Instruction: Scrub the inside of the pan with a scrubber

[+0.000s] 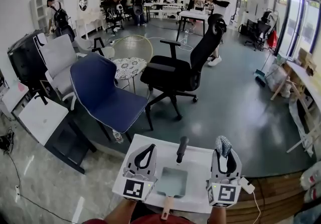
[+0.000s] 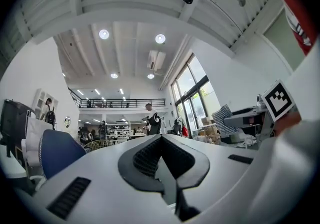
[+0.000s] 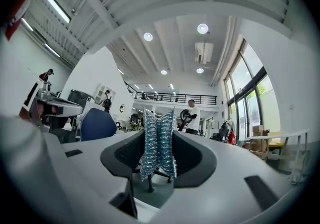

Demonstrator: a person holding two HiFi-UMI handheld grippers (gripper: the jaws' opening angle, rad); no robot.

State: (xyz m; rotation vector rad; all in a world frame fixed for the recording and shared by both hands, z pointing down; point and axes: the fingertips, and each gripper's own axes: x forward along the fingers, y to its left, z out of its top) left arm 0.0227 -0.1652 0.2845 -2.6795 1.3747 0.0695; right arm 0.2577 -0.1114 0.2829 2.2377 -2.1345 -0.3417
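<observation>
The right gripper (image 1: 224,155) is clenched on the middle of the soft, springy mesh scrubber (image 1: 223,144), the left gripper (image 1: 145,157) is closed and empty, and the pan (image 1: 171,182) on the white table (image 1: 200,159) between them looks light, so probably its handle (image 1: 166,212) needs holding.

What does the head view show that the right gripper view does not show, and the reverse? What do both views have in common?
Only the head view shows the pan, which lies on the white table with its handle toward the person.

Only the right gripper view shows the ceiling lights and the fine metal mesh of the scrubber from close by.

Both views show the right hand-held gripper shut on the scrubber, the blue chair and the person in a white shirt far behind.
</observation>
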